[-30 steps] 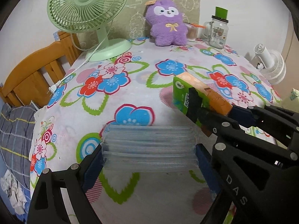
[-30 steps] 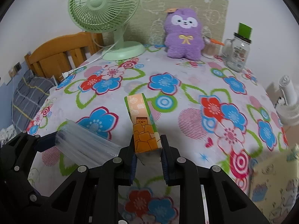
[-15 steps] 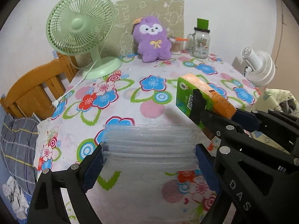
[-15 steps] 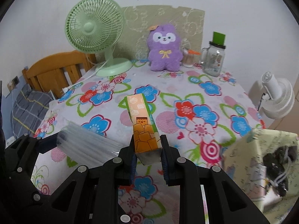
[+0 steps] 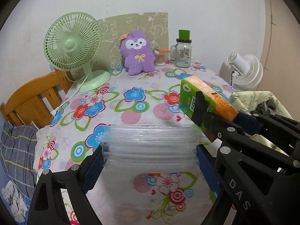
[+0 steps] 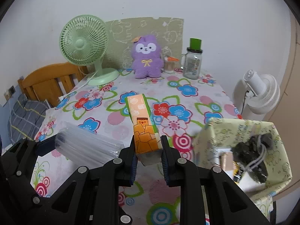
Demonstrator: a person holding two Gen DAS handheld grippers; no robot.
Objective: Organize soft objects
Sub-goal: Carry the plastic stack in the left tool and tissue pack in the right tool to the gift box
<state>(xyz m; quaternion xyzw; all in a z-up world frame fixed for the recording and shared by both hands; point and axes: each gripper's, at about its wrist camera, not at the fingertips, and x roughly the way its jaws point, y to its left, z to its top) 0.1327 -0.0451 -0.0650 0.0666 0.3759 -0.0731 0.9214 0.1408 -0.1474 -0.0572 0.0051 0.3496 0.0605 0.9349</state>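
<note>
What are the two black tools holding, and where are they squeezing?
The left tool squeezes a clear plastic pack by its two short ends. The right tool squeezes an orange and green tissue pack by the sides of its near end.

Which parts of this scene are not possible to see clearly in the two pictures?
- Fabric bin, right wrist view: its lower contents are hidden by its own wall; the dark bundle inside cannot be identified.
- Small cup, left wrist view: partly behind the purple plush toy; its contents are too small to tell.
- Jar, right wrist view: label print too small.
- Clear plastic packs, left wrist view: ends covered by the left tool.
</note>
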